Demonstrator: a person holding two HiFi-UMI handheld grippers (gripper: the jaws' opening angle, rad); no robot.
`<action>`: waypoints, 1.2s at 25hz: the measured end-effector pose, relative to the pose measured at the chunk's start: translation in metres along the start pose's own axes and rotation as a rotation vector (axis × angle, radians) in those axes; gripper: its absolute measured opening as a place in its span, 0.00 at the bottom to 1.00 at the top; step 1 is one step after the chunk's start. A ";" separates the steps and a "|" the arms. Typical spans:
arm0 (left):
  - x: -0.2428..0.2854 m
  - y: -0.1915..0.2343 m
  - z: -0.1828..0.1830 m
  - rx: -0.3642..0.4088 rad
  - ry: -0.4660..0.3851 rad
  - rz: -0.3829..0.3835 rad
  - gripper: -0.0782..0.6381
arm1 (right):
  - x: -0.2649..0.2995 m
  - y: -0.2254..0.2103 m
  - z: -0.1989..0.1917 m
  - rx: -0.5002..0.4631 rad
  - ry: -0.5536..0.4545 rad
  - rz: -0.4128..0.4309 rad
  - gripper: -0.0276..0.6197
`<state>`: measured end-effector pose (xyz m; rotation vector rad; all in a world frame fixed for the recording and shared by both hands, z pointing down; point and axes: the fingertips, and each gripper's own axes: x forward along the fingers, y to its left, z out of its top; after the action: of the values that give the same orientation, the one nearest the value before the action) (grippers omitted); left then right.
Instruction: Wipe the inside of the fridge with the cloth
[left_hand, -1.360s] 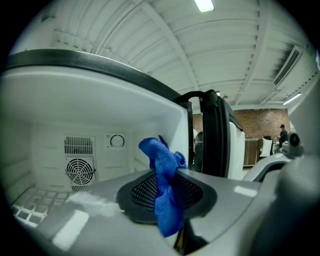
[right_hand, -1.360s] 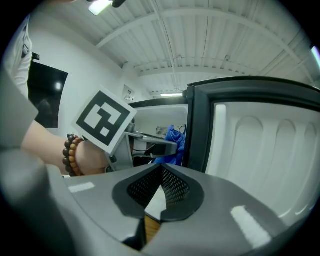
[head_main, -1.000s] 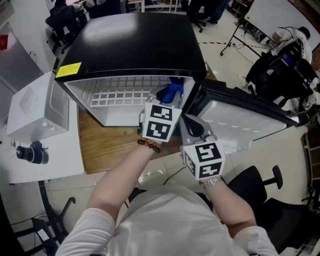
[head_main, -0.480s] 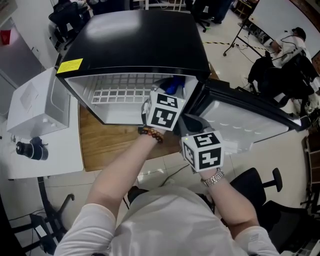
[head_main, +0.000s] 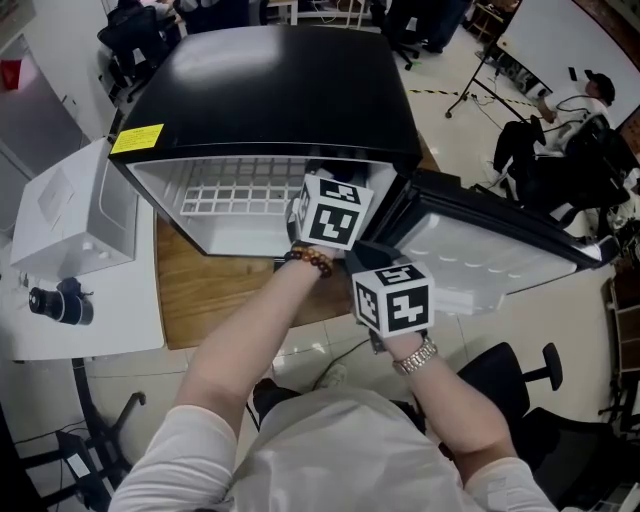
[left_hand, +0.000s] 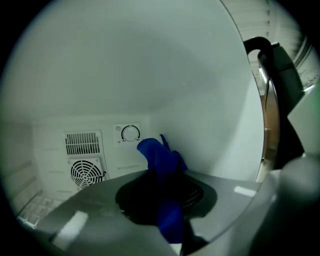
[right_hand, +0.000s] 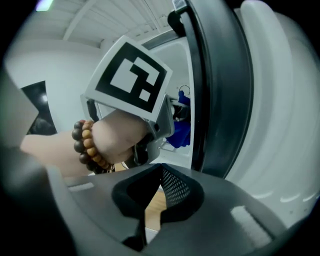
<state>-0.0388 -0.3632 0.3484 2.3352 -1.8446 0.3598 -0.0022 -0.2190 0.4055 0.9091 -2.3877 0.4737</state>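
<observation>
The blue cloth (left_hand: 162, 162) is clamped between the jaws of the left hand-held gripper (left_hand: 169, 202) and projects ahead of it, inside the fridge (head_main: 270, 90). Beyond the cloth, only the left gripper view shows a dial (left_hand: 130, 133) and a fan grille (left_hand: 87, 172) (the head view hides both). The right hand-held gripper (right_hand: 150, 207), behind the left one, is closed on nothing, beside the door (head_main: 500, 250).

Your left gripper (head_main: 330, 212) reaches into the mouth of the black-topped fridge (head_main: 270, 90), with its marker cube over the white wire shelf (head_main: 225, 190). Your right gripper (head_main: 392, 297) hangs just below it, near the open door (head_main: 490, 240). A yellow sticker (head_main: 137, 138) marks the fridge's top corner.
</observation>
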 end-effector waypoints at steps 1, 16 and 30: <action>0.002 0.001 0.001 -0.002 -0.003 0.006 0.21 | 0.002 0.001 0.000 0.009 0.003 0.006 0.05; 0.028 0.019 0.007 -0.008 -0.035 0.061 0.21 | 0.025 0.009 -0.011 0.026 0.089 0.060 0.05; 0.049 0.039 0.005 -0.040 -0.032 0.112 0.21 | 0.038 0.011 -0.021 0.048 0.123 0.085 0.05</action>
<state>-0.0653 -0.4191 0.3559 2.2308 -1.9838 0.2973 -0.0266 -0.2197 0.4431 0.7780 -2.3186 0.6046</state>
